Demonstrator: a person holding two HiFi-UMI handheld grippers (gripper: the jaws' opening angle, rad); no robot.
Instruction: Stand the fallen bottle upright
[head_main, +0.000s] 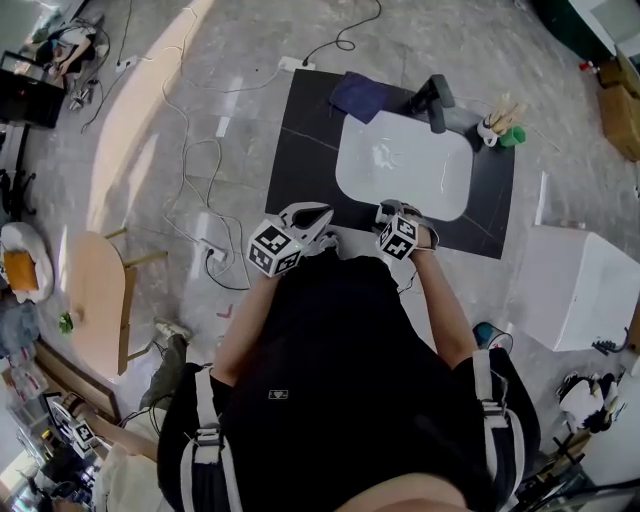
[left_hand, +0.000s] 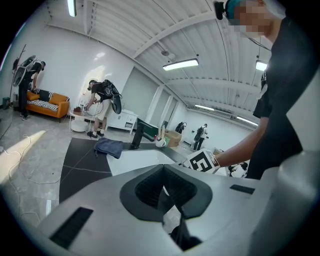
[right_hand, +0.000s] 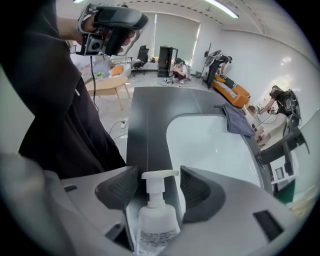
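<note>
Right gripper (right_hand: 159, 181) is hanging with its jaws spread wide on either side of the white plastic pump bottle (right_hand: 156, 220), pressing nothing and probably letting it go. That one bottle is seemingly standing upright at the near edge of the flat black countertop (right_hand: 147, 125), beside the single white oval basin (right_hand: 210, 145). Left gripper (left_hand: 167, 192) is idling nearby, jaws together and empty, apparently unneeded.

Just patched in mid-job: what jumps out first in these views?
A white pump bottle stands upright between the right gripper's open jaws, neither pad touching it, near the black counter's front edge. Beyond lies the white sink, a dark blue cloth at its far rim.
</note>
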